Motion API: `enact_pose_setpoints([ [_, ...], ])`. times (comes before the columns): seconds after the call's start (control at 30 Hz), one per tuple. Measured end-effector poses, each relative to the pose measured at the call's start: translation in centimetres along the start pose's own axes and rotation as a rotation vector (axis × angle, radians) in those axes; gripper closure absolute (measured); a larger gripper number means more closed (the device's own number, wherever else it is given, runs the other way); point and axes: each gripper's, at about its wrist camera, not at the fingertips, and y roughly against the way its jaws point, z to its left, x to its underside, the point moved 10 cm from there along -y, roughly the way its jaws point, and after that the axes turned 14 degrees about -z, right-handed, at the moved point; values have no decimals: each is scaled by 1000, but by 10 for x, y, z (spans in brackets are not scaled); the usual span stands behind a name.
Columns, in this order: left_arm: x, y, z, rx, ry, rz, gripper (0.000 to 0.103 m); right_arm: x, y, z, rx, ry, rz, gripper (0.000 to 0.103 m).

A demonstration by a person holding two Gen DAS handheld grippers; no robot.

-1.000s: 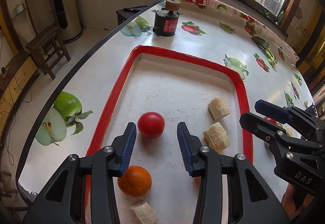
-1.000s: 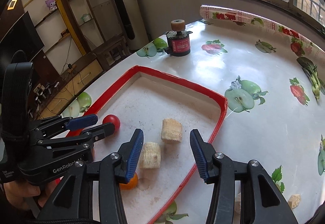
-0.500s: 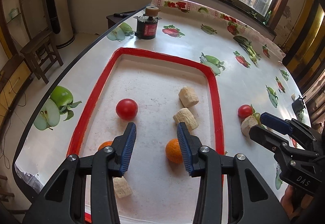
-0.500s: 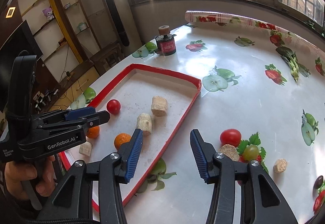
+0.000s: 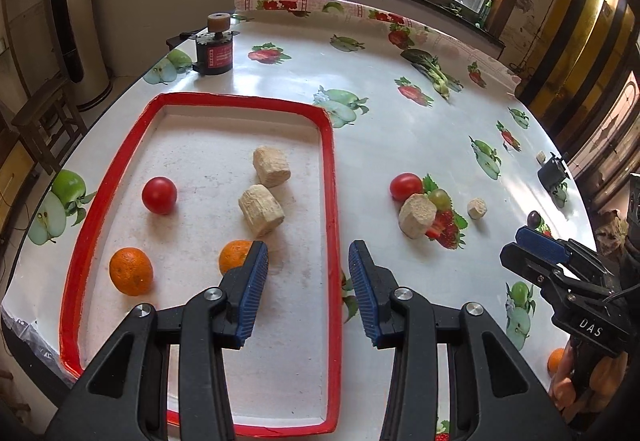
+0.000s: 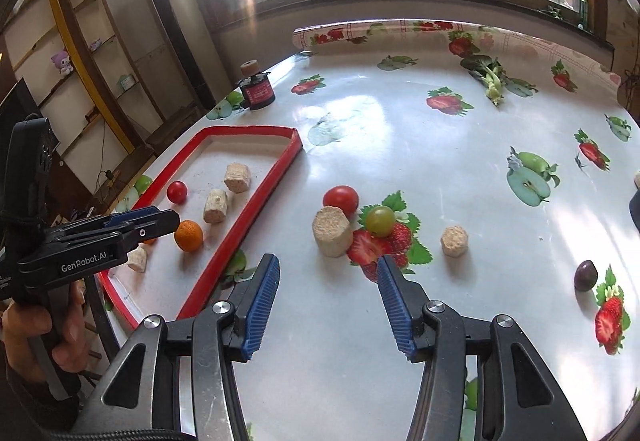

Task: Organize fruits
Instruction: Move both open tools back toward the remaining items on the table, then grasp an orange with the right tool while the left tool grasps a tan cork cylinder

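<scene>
The red-rimmed tray (image 5: 329, 161) holds a tomato (image 5: 159, 195), two oranges (image 5: 131, 271) (image 5: 236, 256) and two beige cut pieces (image 5: 271, 166). My left gripper (image 5: 308, 261) hangs open and empty above the tray's right rim. On the cloth right of the tray lie a tomato (image 6: 340, 198), a beige chunk (image 6: 332, 230), a green grape (image 6: 380, 220), a small beige piece (image 6: 454, 240) and a dark round fruit (image 6: 585, 275). My right gripper (image 6: 326, 273) is open, just short of the chunk, with nothing between its fingers.
A black cylinder with a red label (image 5: 214, 55) stands at the table's far left edge. The fruit-print tablecloth (image 5: 400, 129) runs to a rolled end under the windows. A small black object (image 5: 552, 173) sits at the far right. A hand (image 6: 44, 337) holds the left gripper.
Both grippers have swung right, away from the tray's inside. The left now sits over the tray's right rim; the right has come up to the loose fruit on the cloth.
</scene>
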Motion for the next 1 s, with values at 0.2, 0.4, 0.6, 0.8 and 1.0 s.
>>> enact_pose_setpoints([
  [0.2,7,-3,-36,49,-37,16,63,13,29,-41,60,-34,-9,50],
  [0.4,16,-9,-67,91,-69,38,64,31,62,-70,105,-61,-16,50],
  [0.6,22,-21,-90,124,-84,61,64,56,100,-96,155,-90,-17,50],
  [0.8,25,-42,-107,136,-101,89,64,95,143,-119,217,-118,9,49],
  [1.0,25,-72,-111,115,-101,124,64,142,174,-140,281,-132,80,48],
])
